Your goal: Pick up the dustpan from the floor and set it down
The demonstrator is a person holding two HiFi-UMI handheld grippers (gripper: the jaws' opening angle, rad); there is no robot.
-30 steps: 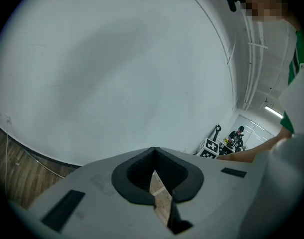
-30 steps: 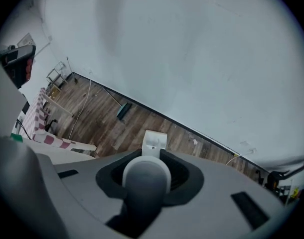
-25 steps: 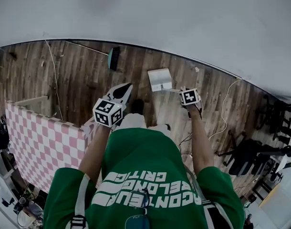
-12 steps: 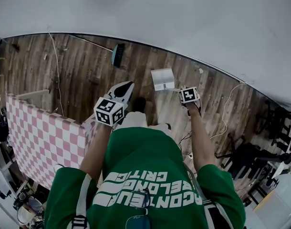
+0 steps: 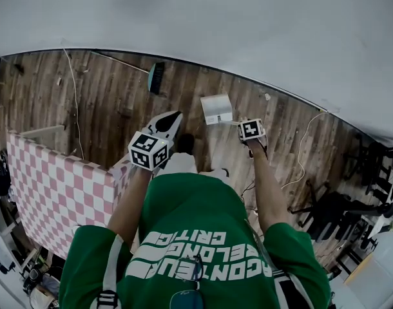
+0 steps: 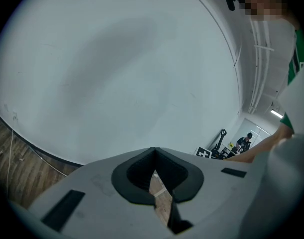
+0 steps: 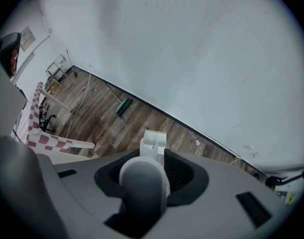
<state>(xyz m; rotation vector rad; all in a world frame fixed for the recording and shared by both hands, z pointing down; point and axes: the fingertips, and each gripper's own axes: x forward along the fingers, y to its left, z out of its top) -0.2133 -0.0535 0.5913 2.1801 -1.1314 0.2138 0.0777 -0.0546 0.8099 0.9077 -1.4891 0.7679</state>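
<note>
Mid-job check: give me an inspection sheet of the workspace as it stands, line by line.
Surface: dark wooden plank floor.
Job's things: white dustpan down on the floor near the wall, its handle upright.
Clutter: teal-headed broom lying by the wall; pink-and-white checkered cloth at the left.
Grippers: right gripper points down, its jaws have just been opening, with the handle between them and a gap on one side; left gripper shut, empty.
Cables: thin cable across the floor at left; white cable at right.
Surroundings: white wall; black stands at far right.
</note>
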